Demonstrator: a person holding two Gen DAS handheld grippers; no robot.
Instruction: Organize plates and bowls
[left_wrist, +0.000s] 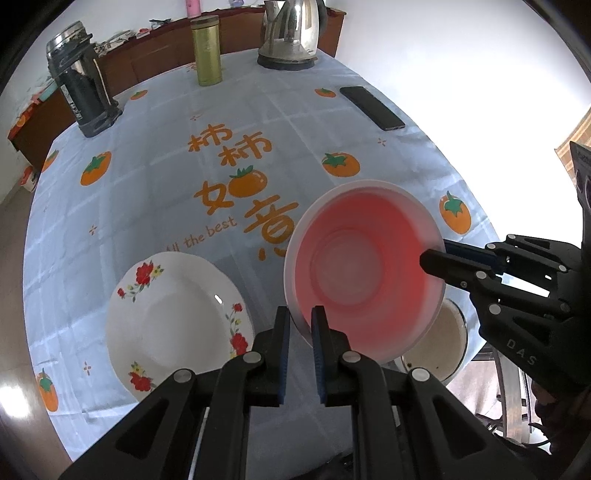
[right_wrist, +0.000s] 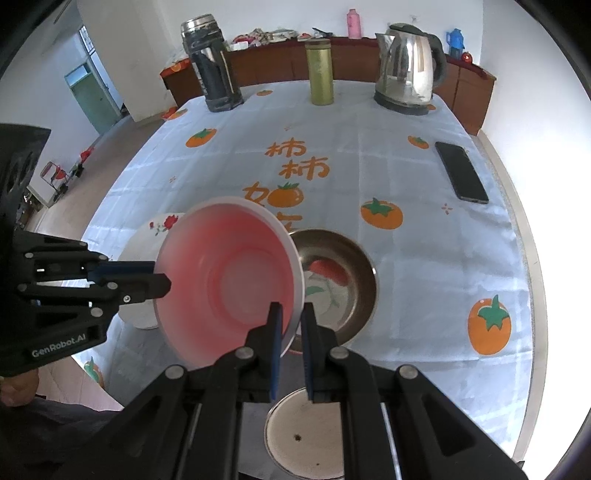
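A pink bowl (left_wrist: 362, 269) with a white rim is held in the air above the table, tilted. My left gripper (left_wrist: 300, 321) is shut on its near-left rim. My right gripper (right_wrist: 291, 317) is shut on its right rim; the bowl also shows in the right wrist view (right_wrist: 229, 277). A white floral plate (left_wrist: 173, 321) lies on the tablecloth to the left. A metal bowl (right_wrist: 343, 280) sits to the right, partly hidden behind the pink bowl. A small enamel dish (right_wrist: 306, 435) sits at the near table edge.
At the far side stand a dark thermos (left_wrist: 81, 81), a gold canister (left_wrist: 207, 51) and a steel kettle (left_wrist: 291, 33). A black phone (left_wrist: 371, 108) lies at the right. The table's right edge (right_wrist: 524, 229) is near the phone.
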